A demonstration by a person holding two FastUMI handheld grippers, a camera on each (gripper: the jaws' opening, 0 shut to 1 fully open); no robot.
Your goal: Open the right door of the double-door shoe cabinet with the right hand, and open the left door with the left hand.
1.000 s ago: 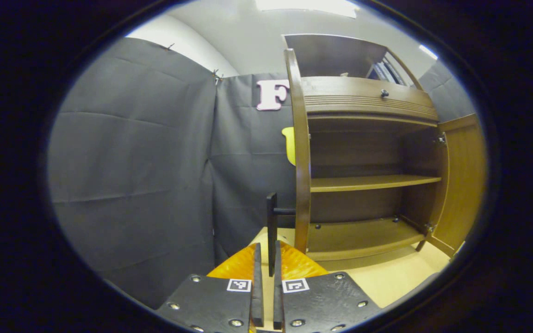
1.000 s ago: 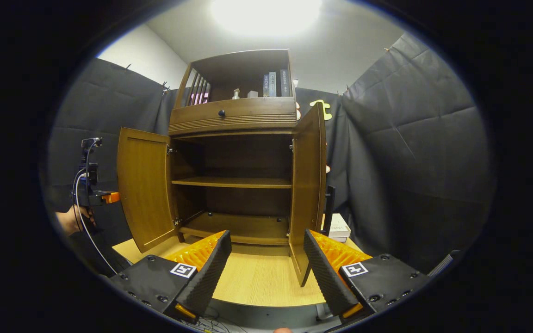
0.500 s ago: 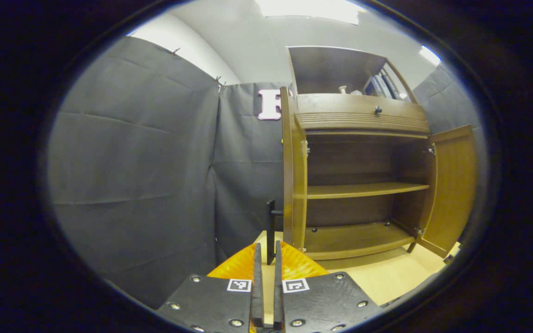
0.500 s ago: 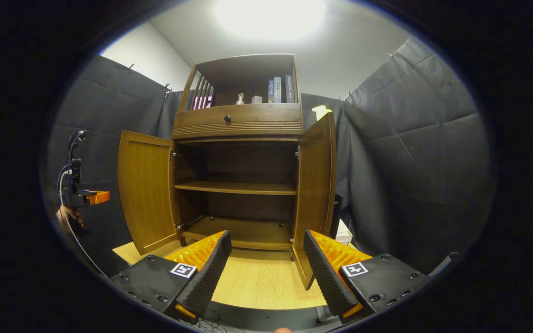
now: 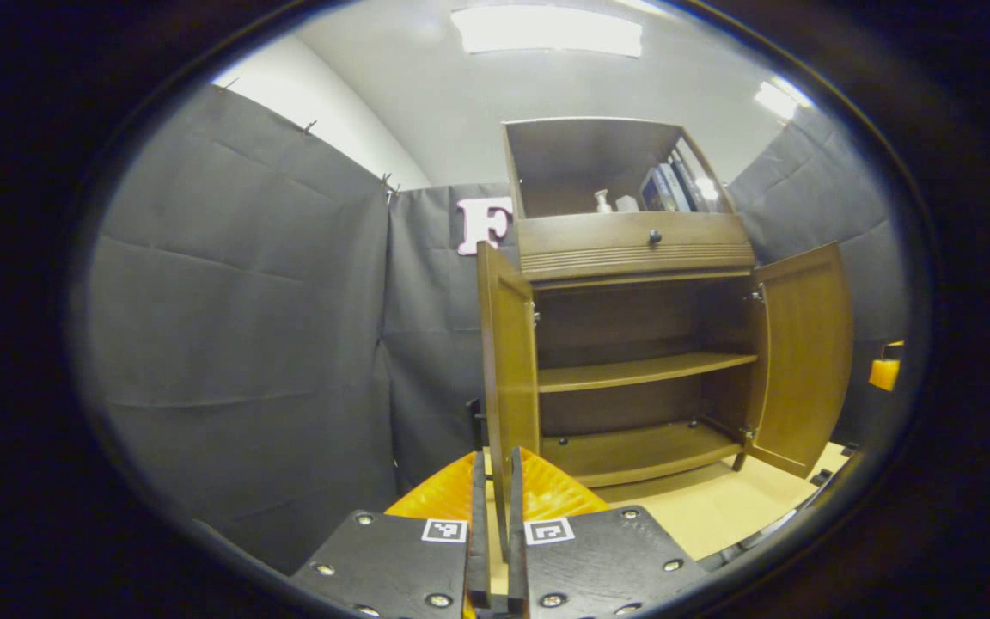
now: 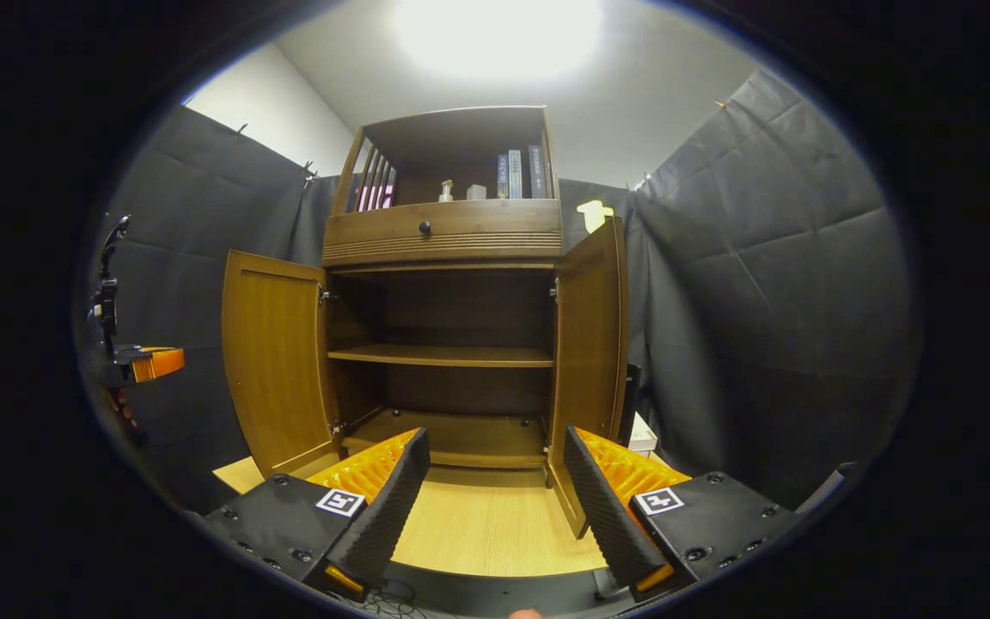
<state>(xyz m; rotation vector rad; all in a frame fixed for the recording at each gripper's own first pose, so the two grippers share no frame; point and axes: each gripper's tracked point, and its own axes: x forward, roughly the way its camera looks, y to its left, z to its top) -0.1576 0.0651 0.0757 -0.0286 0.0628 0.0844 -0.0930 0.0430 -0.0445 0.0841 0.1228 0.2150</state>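
A: Both doors look swung out already. Right gripper (image 6: 495, 490) sits back from the shoe cabinet (image 6: 443, 232), jaws spread wide, nothing between them. Cabinet's dead ahead of it.

B: And the left gripper (image 5: 495, 516)?

A: Fingers nearly together, just a thin slot. The left door (image 5: 508, 378) stands edge-on right ahead of that slot, its lower edge lining up with the gap, but I can't tell if the fingers actually press on it or only sit in front. Door handle (image 5: 475, 421) peeks out just left of the door edge, dark and upright.

B: So which step?

A: I'd judge the task's basically at its end: right door (image 6: 588, 344) open, just ahead and right of the right gripper's fingers; left door open too, seen from the right gripper view up front-left. What's left, prob, is letting go and backing the left gripper straight off w/o nudging the door shut.

B: Door orientation?

A: Both panels have their long axis vertical. Each points its free edge outward toward the grippers, roughly square to the cabinet front, inner faces turned toward each other. Shelf (image 6: 439, 354) inside runs horizontal, bare. From the left gripper view, the right door is far off ahead-right.
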